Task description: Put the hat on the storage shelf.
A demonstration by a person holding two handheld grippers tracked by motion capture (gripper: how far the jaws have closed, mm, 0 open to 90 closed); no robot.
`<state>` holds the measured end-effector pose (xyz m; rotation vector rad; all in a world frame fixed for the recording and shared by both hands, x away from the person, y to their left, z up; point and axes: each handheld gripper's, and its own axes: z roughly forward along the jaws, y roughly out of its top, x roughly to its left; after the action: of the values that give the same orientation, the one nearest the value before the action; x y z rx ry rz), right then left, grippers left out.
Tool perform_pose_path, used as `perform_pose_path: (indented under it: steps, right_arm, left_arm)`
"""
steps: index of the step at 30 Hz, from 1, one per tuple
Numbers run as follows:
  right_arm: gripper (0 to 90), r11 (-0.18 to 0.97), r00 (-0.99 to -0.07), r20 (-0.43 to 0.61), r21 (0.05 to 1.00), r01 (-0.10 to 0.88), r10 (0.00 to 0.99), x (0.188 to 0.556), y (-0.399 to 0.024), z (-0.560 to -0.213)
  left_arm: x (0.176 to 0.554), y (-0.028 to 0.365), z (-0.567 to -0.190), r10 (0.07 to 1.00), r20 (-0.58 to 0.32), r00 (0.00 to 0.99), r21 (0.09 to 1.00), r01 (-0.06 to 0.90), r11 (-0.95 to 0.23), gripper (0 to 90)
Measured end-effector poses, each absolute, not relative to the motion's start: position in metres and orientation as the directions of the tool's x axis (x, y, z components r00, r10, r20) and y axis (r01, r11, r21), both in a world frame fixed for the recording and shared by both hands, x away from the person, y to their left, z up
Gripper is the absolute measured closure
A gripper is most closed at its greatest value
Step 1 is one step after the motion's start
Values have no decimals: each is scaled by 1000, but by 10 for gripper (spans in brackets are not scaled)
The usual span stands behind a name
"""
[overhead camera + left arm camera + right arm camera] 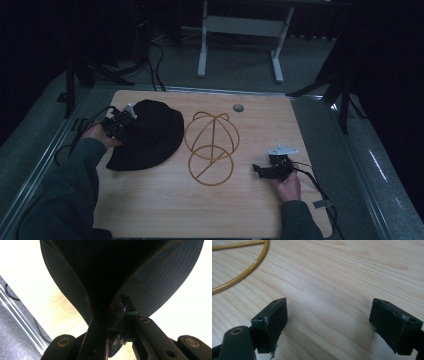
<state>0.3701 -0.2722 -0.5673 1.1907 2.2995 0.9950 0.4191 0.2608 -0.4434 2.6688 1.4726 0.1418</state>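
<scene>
The left tongs [125, 120] grip the hat [150, 132] at its 9 o'clock brim, the right tongs [260, 170] gape idle, and the stand [210, 147] at 3 o'clock is bare.

This looks like a lab or recording studio rather than a home. The wooden table [165, 210] stands on grey carpet [240, 60], fenced in by dark stand legs [75, 80] at its far corners. Black cables [155, 62] run across the floor behind the table, beside the white metal frame [240, 30] of another desk, and blackness surrounds it.
</scene>
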Motion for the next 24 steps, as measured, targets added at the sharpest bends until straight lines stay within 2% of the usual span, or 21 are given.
perform_pose_path:
  steps: [24]
  right_arm:
    - [148, 395, -577, 0, 729, 559, 817, 370, -272, -567]
  left_arm:
    - [413, 263, -413, 842, 50, 537, 204, 820, -535, 875]
